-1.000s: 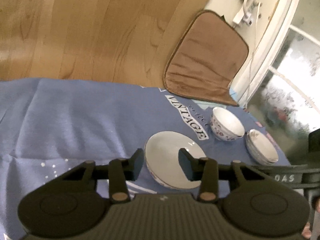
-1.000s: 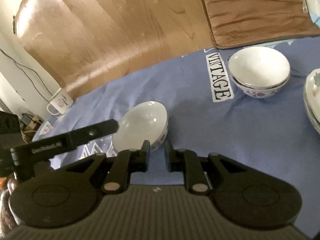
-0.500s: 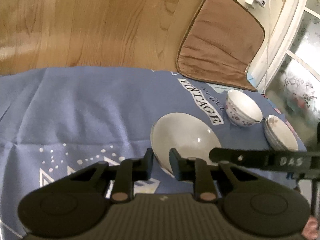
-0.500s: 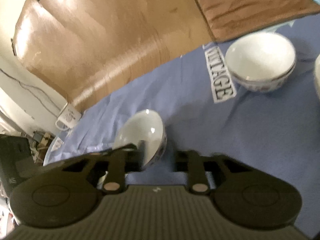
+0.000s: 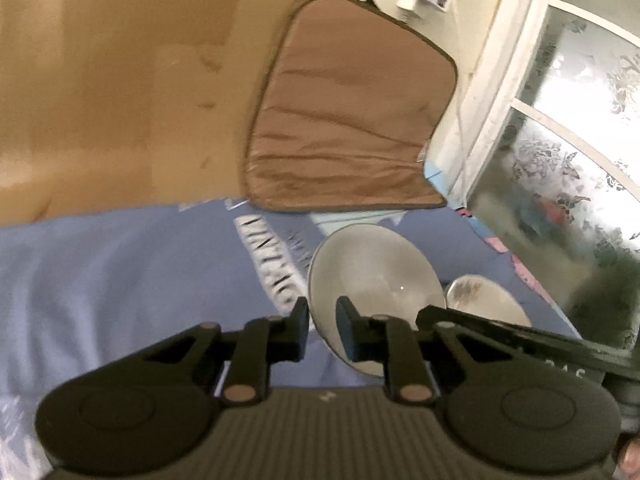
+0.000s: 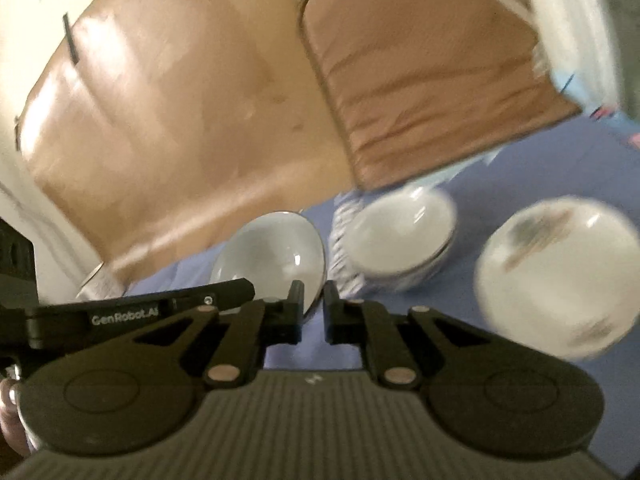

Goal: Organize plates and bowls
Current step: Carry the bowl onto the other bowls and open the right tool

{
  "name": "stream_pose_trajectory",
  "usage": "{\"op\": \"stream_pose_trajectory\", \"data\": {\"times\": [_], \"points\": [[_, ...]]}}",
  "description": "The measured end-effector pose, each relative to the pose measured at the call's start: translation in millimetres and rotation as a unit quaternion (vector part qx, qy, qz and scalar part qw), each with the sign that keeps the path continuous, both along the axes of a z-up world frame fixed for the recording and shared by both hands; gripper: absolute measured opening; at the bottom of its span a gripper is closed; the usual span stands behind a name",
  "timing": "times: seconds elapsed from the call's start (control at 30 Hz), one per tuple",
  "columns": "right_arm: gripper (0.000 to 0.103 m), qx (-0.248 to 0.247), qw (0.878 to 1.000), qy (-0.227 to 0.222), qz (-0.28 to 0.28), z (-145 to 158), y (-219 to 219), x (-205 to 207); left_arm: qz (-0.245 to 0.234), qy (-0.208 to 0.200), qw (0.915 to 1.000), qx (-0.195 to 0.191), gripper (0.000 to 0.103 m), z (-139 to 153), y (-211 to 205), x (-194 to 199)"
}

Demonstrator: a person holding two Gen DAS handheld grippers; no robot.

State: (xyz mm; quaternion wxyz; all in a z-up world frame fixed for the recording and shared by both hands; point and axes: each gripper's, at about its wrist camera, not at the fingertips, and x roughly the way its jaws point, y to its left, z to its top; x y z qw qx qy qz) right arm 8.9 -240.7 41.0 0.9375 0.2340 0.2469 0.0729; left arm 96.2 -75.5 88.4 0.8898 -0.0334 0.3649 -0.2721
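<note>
A plain white bowl [image 5: 376,276] hangs tilted above the blue cloth [image 5: 120,272]. My left gripper [image 5: 322,316] is shut on its near-left rim. My right gripper [image 6: 314,300] is shut on the opposite rim of the same bowl [image 6: 272,252]; its black finger [image 5: 520,340] crosses the left wrist view from the right. Just beyond the held bowl, a stack of white bowls [image 6: 400,236] rests on the cloth. A stack of patterned plates [image 6: 556,280] lies to its right, partly hidden behind the bowl in the left wrist view [image 5: 484,300].
A brown cushion [image 5: 348,112] lies on the wooden floor [image 5: 120,80] past the cloth's far edge. A white window frame [image 5: 500,80] with frosted glass rises at the right. A blurred white mug [image 6: 100,280] sits far left on the cloth.
Both grippers closed on the white bowl's rim. They lifted it off the cloth and carried it toward the stacked bowls and plates, which now look closer.
</note>
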Motion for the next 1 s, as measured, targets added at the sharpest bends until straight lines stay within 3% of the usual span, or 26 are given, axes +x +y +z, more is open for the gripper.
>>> {"op": "stream_pose_trajectory", "data": {"times": [0.33, 0.5, 0.73, 1.0], "points": [[0.015, -0.018, 0.999, -0.005, -0.045, -9.3, -24.4, 22.3, 0.004, 0.018, 0.9996, 0.024, 0.016, -19.2, -38.5, 32.7], [0.032, -0.021, 0.998, -0.020, -0.063, -10.6, -27.8, 22.2, 0.007, 0.004, 0.9996, 0.027, 0.021, -18.1, -40.0, 32.8], [0.032, 0.002, 0.996, -0.026, -0.082, -5.4, -44.4, 16.2, 0.026, -0.001, 0.9996, 0.013, 0.025, -14.2, -26.0, 30.2], [0.032, 0.015, 0.997, -0.026, -0.074, -12.7, -34.6, -5.0, 0.062, 0.000, 0.9967, 0.052, 0.037, -20.3, -13.0, 13.9]]}}
